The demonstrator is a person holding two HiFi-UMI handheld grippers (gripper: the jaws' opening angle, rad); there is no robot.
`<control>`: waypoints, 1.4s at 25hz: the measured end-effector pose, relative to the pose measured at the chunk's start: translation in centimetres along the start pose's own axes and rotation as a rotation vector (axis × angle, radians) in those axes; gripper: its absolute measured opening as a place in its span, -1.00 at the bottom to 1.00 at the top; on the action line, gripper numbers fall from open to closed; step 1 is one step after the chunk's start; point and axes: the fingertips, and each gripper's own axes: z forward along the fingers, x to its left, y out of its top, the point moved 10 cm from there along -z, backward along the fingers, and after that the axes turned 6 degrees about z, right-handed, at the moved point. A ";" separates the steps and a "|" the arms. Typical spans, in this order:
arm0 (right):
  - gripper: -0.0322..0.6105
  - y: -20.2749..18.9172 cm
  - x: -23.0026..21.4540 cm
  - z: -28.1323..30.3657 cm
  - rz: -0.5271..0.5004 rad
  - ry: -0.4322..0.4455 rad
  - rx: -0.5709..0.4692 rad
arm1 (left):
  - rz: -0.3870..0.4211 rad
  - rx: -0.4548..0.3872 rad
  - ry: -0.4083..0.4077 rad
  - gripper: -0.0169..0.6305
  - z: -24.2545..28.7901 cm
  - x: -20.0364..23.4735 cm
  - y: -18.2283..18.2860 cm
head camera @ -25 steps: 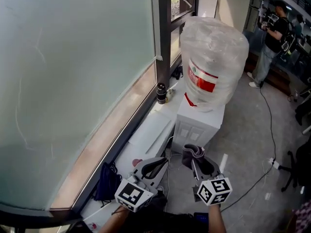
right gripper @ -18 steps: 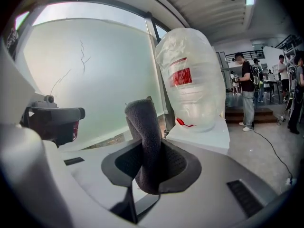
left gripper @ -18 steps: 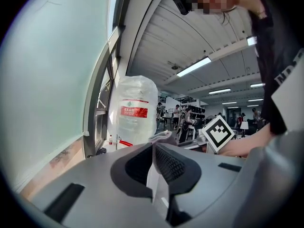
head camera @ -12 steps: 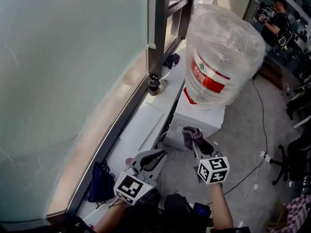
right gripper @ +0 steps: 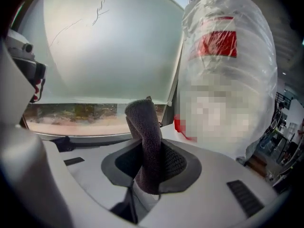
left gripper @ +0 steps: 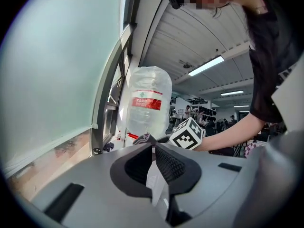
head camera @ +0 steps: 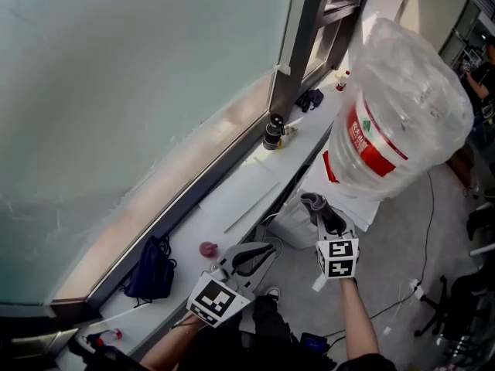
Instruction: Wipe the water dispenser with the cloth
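Your right tongs [head camera: 322,213] are clamped on the dark grey cloth [head camera: 313,202]. In the right gripper view the cloth [right gripper: 145,127] stands up between the pads in a folded wad, its top poking out past the tips. The water dispenser [head camera: 362,205], a white cabinet, sits close by at 2 o'clock from those tongs, and the big plastic-wrapped bottle [head camera: 398,107] with a red label rides tilted on top of it, toward 1 o'clock. The cloth is just beside the cabinet's near face (whether it touches, you can't tell from any view).

Your left tongs [head camera: 263,251] hang lower, at 8 o'clock from the right pair and apart from the dispenser. In the left gripper view the left tongs [left gripper: 153,148] have their pads drawn together with nothing between them, and the bottle [left gripper: 145,103] shows beyond at 12 o'clock.

Along the frosted window [head camera: 116,91] runs a white ledge [head camera: 232,199]. On it a dark bag [head camera: 149,273] lies at 9 o'clock from your left tongs, and a small dark jar [head camera: 272,134] stands by the window frame at 12 o'clock.
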 end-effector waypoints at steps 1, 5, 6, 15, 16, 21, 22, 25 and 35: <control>-0.58 -0.3 0.0 0.7 -0.015 -0.016 0.004 | -0.010 0.004 0.015 -0.85 0.1 -0.1 -0.3; -0.58 -1.5 0.1 3.1 -0.023 -0.076 0.013 | -0.023 0.017 0.053 -0.85 0.4 -0.5 -1.5; -0.58 -2.0 0.2 3.6 -0.024 -0.082 0.017 | -0.023 0.021 0.061 -0.85 0.5 -0.6 -1.8; -0.58 -6.6 1.6 7.7 -0.050 -0.076 0.069 | -0.034 0.056 0.131 -0.85 0.2 0.1 -6.4; -0.58 -7.2 1.7 8.2 -0.051 -0.077 0.079 | -0.034 0.058 0.136 -0.85 0.3 0.3 -7.1; -0.58 -10.3 2.7 11.3 -0.045 -0.067 0.134 | 0.000 0.053 0.143 -0.85 0.1 1.3 -9.9; -0.58 -11.0 2.9 12.0 -0.038 -0.063 0.142 | 0.010 0.058 0.147 -0.85 0.2 1.4 -10.5; -0.58 -13.0 3.0 14.0 -0.033 -0.058 0.163 | 0.027 0.072 0.148 -0.85 0.9 1.8 -12.8; -0.58 -19.9 4.2 19.3 -0.036 -0.059 0.270 | -0.075 0.092 0.142 -0.85 1.2 2.6 -19.5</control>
